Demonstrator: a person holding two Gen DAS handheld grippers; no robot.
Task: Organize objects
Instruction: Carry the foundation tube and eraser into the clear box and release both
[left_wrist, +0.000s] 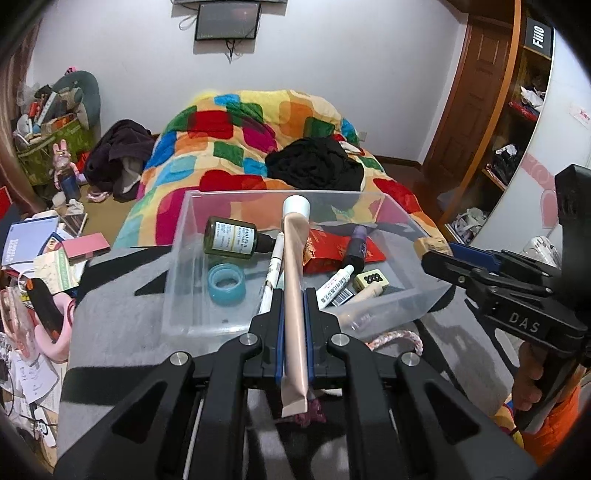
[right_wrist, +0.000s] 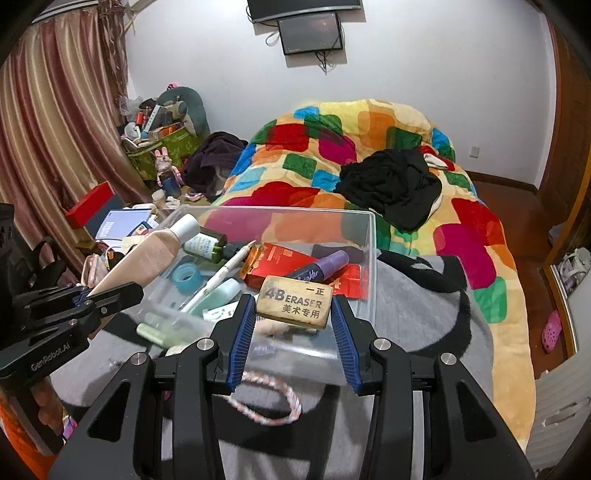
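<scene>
A clear plastic bin (left_wrist: 184, 236) (right_wrist: 369, 258) stands on a grey cloth. It holds a green bottle (left_wrist: 231, 242), a blue tape roll (left_wrist: 226, 283), a pen, a red packet (left_wrist: 332, 253), a purple tube (right_wrist: 325, 267) and other small items. My left gripper (left_wrist: 294, 306) is shut on a beige cosmetic tube with a white cap (left_wrist: 294, 280) (right_wrist: 147, 254), held over the bin's near edge. My right gripper (right_wrist: 293, 314) is shut on a worn 4B eraser (right_wrist: 294, 302) (left_wrist: 430, 245), held above the bin's near right side.
A braided pink-and-white cord loop (right_wrist: 266, 398) lies on the grey cloth (right_wrist: 424, 306) before the bin. A bed with a bright patchwork blanket (left_wrist: 258, 147) and black clothes (left_wrist: 314, 166) lies behind. Cluttered papers and boxes (left_wrist: 40, 251) sit at the left.
</scene>
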